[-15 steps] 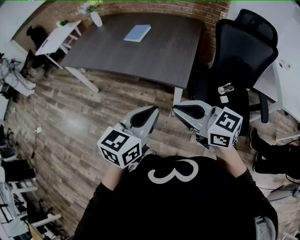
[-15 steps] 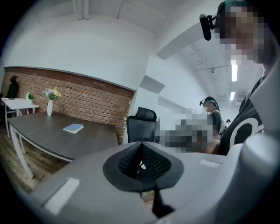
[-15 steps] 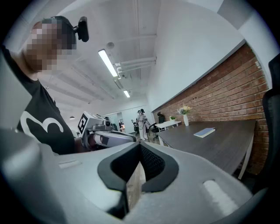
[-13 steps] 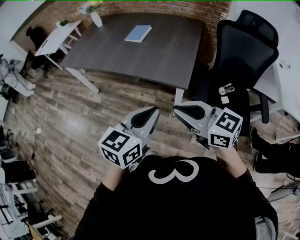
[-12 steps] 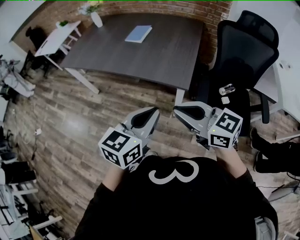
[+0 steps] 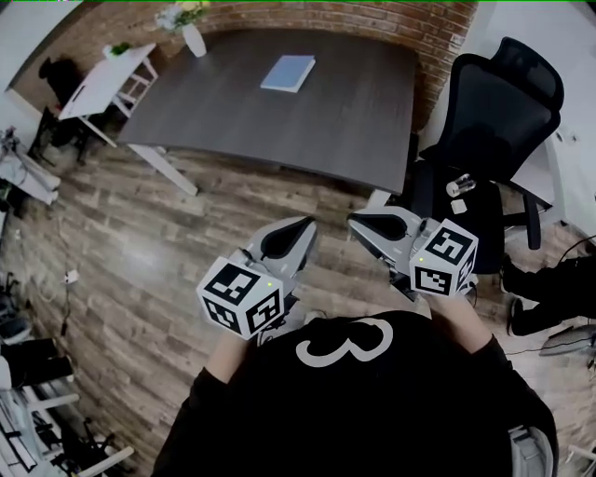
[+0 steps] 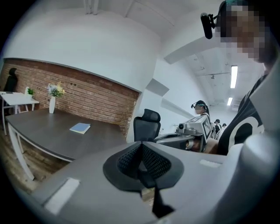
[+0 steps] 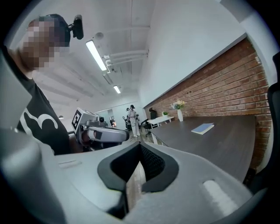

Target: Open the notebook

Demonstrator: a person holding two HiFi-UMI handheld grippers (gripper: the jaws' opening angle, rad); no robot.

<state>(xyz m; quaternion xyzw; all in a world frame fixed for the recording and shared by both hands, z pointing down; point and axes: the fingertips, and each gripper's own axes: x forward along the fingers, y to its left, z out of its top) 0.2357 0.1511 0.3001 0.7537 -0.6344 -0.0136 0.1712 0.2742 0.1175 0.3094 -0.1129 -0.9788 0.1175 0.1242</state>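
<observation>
Toward the far edge of the dark tabletop [image 6: 307, 126], roughly midway along it and well apart from the person, lay the blue notebook [image 6: 288, 73]. It was closed and flat, slightly askew to the table's edges, with nothing resting on it. It looked thin and light, with a cover that probably bent easily. On so smooth a surface it would likely slide rather than open if pushed from one side. The sensible hold seemed to be the free edge of the cover, opposite the spine, pinched thinly and lifted. The other gripper would press down on the block of pages near the spine. Which edge was the spine could not be told from this distance.

A white vase of flowers [image 6: 191, 33] stood at the tabletop's far left corner, well clear of the book. A brick wall [image 6: 372, 17] ran just behind the far edge, and a black office chair [image 6: 498, 102] stood off the right end.

Nearer the person, over the wooden floor [image 6: 140, 242], the left gripper [image 6: 300, 226] and the right gripper [image 6: 360, 222] were held side by side close to the body. Both pointed toward the table and a little downward. Each had its jaws brought together with nothing between them. Neither was near the notebook, so the reach across the table had not yet begun, and the jaws would need to part before any grasp.
</observation>
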